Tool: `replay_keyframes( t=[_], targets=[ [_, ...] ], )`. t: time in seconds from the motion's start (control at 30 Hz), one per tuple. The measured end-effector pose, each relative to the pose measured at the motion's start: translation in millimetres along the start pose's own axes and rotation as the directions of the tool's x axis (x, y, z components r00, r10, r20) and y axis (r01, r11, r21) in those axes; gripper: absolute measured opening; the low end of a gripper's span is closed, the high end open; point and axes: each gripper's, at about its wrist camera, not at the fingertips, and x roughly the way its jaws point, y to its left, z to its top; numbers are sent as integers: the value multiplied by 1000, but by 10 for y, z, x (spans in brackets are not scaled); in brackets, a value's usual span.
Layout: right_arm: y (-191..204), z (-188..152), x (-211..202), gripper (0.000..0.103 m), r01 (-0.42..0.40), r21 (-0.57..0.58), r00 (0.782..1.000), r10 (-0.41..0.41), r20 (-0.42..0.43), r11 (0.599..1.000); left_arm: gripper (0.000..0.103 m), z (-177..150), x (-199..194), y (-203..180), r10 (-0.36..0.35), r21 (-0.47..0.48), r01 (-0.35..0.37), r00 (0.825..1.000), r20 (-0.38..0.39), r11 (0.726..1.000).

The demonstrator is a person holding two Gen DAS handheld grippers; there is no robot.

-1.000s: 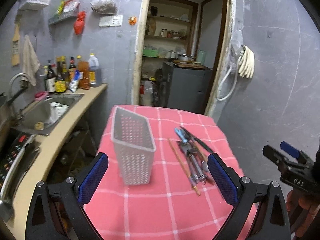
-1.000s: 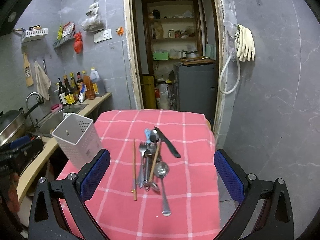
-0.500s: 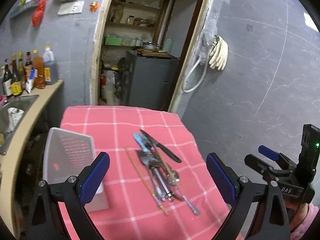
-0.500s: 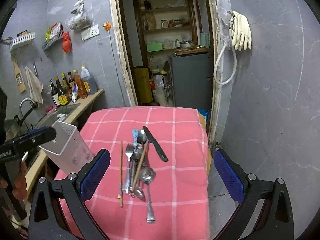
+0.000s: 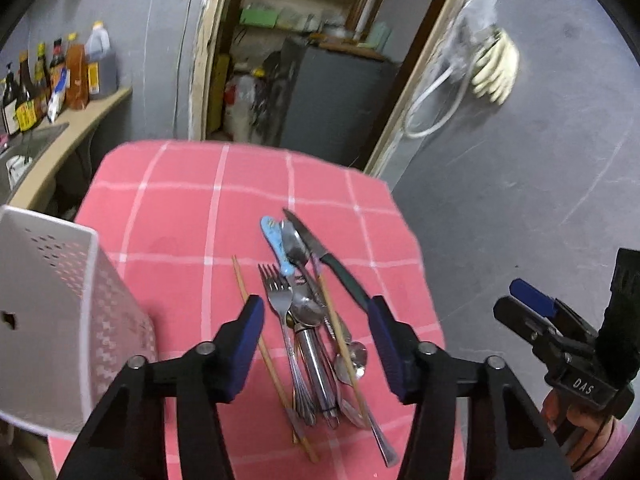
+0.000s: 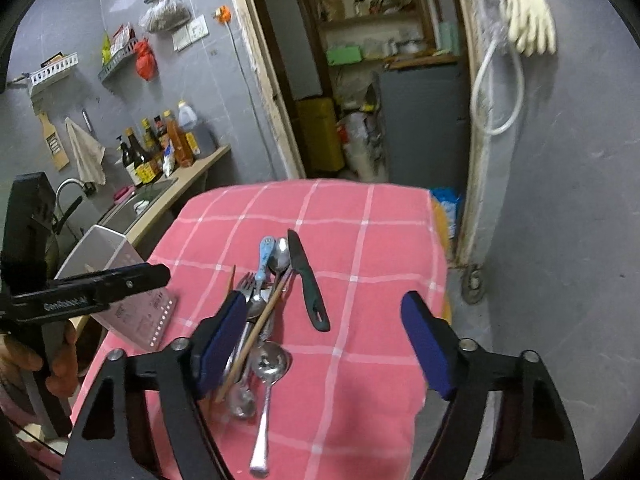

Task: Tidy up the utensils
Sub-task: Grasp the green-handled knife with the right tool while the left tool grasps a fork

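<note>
Bench [image 5: 176, 216], covered in a pink cloth with a white check: carries one pile of utensils [image 5: 316, 332] near its middle and one white perforated holder [image 5: 60, 320] at its left side, standing apart from the pile. Pile contents: a fork [image 5: 276, 292], several metal spoons, a spoon with a light blue handle [image 5: 276, 240], two wooden chopsticks [image 5: 256, 320] and a knife with a dark handle [image 6: 306, 280], the knife lying at the right edge of the pile. Left claw [image 5: 316, 344]: held over the pile, jaws half-wide and just now closing in, the fork and spoon handles showing between the blue pads, nothing gripped; whether the pads touch anything cannot be told. Right claw [image 6: 326, 344]: held over the near right part of the pile, jaws fairly wide and likewise just closing, nothing gripped; its left pad overlaps the spoon handles and one chopstick in the right wrist view, contact not determinable. Background: grey wall, an open doorway with shelves beyond, pale rubber gloves [image 6: 528, 12] hanging on the right, and bottles [image 6: 160, 148] on a kitchen counter beside a sink at the left.
</note>
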Motion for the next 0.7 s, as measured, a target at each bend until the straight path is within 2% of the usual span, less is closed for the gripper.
replay_keyframes(
  t=[0.07,0.17,0.33,0.47,0.7],
  targets=[
    [-66,17,208,59,-25,-4,999,25,-34,1000,40,8,168,20,7,-18,-8,1000,-27,1000],
    [-128,35,514,50,-70,-13,994,69,-80,997,34,21,429,76,7,-53,-11,998,-65,999],
    [-184,88,1057,35,-154,-22,976,149,-157,988,29,62,799,208,17,-116,-31,992,-126,993],
    [-161,110,1561,34,-230,-12,944,221,-244,973,29,57,996,315,24,-159,-52,985,-170,986],
    [36,81,2136,34,-279,-80,903,233,-362,957,28,105,1203,430,0,-215,-45,979,-205,976]
  ],
)
